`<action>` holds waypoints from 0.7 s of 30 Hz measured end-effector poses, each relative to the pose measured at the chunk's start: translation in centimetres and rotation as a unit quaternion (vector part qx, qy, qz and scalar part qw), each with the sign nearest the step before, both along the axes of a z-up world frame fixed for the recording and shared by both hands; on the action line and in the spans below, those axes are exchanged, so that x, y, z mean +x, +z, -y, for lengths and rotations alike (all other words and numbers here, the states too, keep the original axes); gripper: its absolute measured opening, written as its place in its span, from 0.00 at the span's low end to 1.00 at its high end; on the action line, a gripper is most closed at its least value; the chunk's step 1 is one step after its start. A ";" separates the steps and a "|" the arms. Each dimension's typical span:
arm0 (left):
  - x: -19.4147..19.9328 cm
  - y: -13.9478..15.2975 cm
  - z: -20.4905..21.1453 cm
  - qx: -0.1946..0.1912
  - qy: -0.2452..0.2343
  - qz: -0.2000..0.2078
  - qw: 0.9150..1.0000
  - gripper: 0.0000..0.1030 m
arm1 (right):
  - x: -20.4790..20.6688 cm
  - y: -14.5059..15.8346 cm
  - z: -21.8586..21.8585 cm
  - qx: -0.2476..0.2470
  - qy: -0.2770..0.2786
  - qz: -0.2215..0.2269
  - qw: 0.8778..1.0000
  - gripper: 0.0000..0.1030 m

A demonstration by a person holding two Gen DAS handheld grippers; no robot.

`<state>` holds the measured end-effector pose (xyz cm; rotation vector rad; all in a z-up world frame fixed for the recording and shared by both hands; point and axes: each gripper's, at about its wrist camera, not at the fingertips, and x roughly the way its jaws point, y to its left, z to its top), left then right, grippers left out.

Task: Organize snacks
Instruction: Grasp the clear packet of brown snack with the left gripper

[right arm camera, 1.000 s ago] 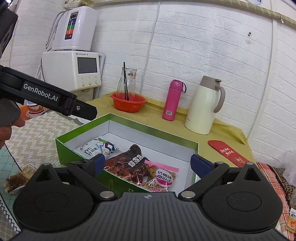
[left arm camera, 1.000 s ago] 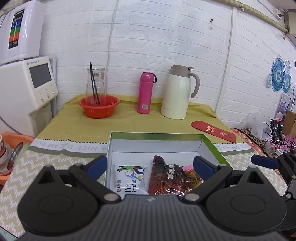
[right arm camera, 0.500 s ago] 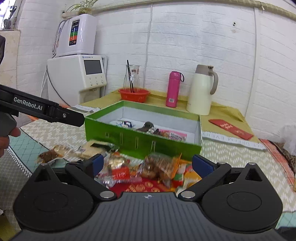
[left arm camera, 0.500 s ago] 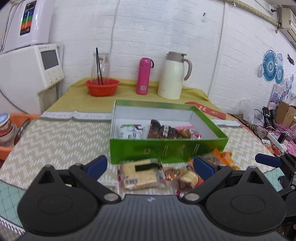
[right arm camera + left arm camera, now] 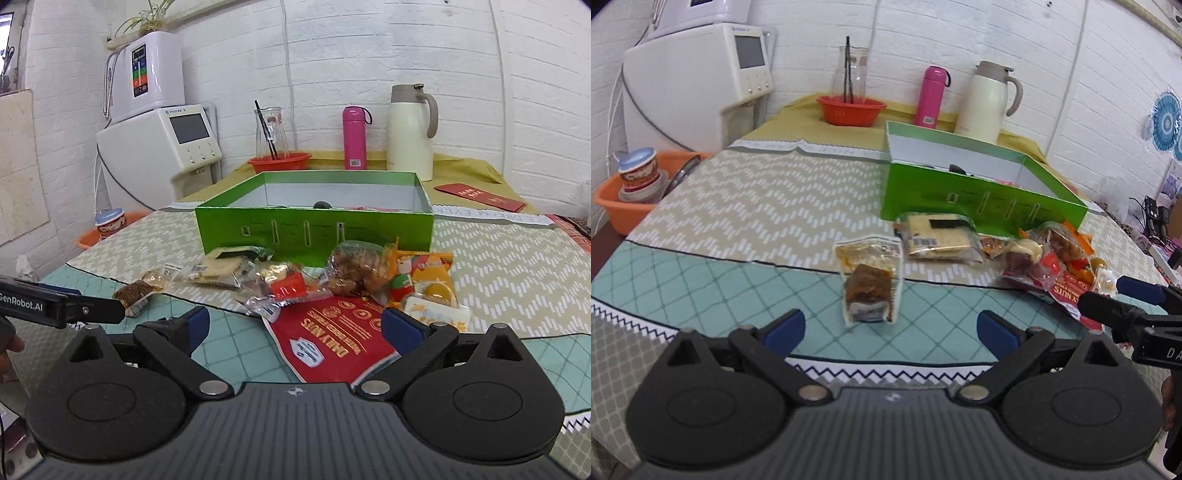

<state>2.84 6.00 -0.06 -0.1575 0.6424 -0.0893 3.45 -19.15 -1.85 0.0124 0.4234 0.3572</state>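
Both grippers are seen held above the near part of the table, with their blue-padded fingers spread wide and nothing between them. Just ahead of the left gripper (image 5: 891, 326), a clear packet with a brown snack (image 5: 870, 282) is laid on the teal checked part of the tablecloth (image 5: 701, 280), apart from the other packets. Ahead of it and to its right, a packet of pale crackers (image 5: 938, 236) is placed close to the front wall of the green box (image 5: 982, 201). The right gripper (image 5: 295, 326) is positioned over the near end of a red nuts pouch (image 5: 332, 339), which lies flat between the finger lines without being touched. Beyond this pouch, a heap of small snack packets (image 5: 354, 273) is gathered in front of the box, with an orange packet (image 5: 432, 273) at its right. Inside the box only a dark item (image 5: 322, 204) is glimpsed above the rim. Behind the box, a pink bottle (image 5: 354, 137), a cream jug (image 5: 410, 133) and a red bowl (image 5: 279, 162) are lined along the wall.
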 end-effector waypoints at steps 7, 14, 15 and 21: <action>0.6 -0.6 -0.7 -0.011 0.001 -0.011 1.000 0.96 | 2.4 0.5 -2.4 -0.009 0.018 -0.009 1.000 1.00; 1.8 -0.7 -1.8 -0.026 0.006 -0.006 1.000 0.96 | 2.4 0.0 -3.6 -0.028 0.047 -0.021 0.998 0.91; 2.0 -0.8 -1.9 -0.028 0.005 -0.005 1.000 0.96 | 2.4 -0.3 -3.7 -0.030 0.048 -0.027 0.998 0.87; 3.5 -1.2 -1.8 -0.014 -0.010 -0.003 1.000 0.93 | 2.0 -0.7 -4.1 -0.033 0.065 -0.040 0.997 0.76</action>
